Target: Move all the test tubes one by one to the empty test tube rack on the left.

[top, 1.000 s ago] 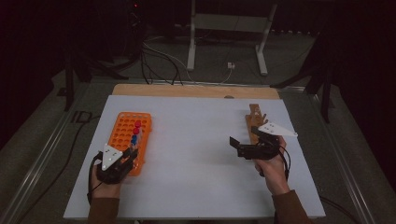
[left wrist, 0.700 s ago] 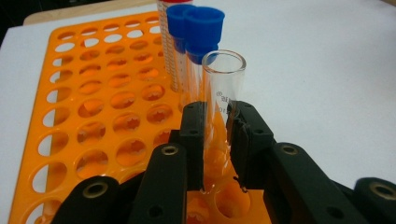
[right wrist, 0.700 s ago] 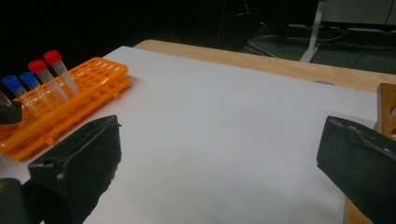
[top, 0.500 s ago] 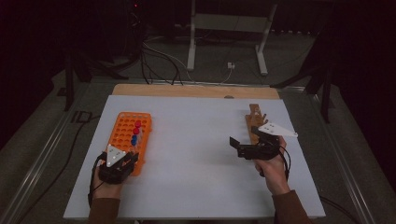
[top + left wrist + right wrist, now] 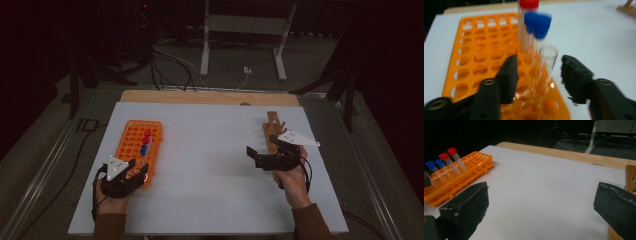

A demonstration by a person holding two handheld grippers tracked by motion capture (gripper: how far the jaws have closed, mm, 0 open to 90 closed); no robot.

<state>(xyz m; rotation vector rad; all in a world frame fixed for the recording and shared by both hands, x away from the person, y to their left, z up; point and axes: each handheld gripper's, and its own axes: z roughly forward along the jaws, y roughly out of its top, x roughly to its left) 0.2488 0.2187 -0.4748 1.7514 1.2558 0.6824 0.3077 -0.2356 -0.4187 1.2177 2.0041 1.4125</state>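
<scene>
An orange tube rack [image 5: 131, 145] lies at the table's left, holding red-capped tubes [image 5: 147, 133] and blue-capped tubes [image 5: 143, 148]. My left gripper [image 5: 134, 172] is at the rack's near end. In the left gripper view its jaws [image 5: 539, 72] stand open on either side of an uncapped clear tube [image 5: 547, 62], which is upright in the rack [image 5: 474, 50], with a gap on each side. Behind it rise the blue caps [image 5: 540, 22] and a red cap [image 5: 529, 3]. My right gripper [image 5: 254, 154] is wide open over bare table, its jaws [image 5: 541, 202] holding nothing.
A wooden rack [image 5: 273, 127] lies at the right, just beyond the right hand, and its edge shows beside the right jaw [image 5: 630, 177]. The white table top [image 5: 210, 165] spreads between the two grippers. A wooden strip [image 5: 200, 97] runs along the far edge.
The left gripper has shifted slightly at the rack's near end, and its view is blurred by motion. The right gripper has stayed where it was, still open.
</scene>
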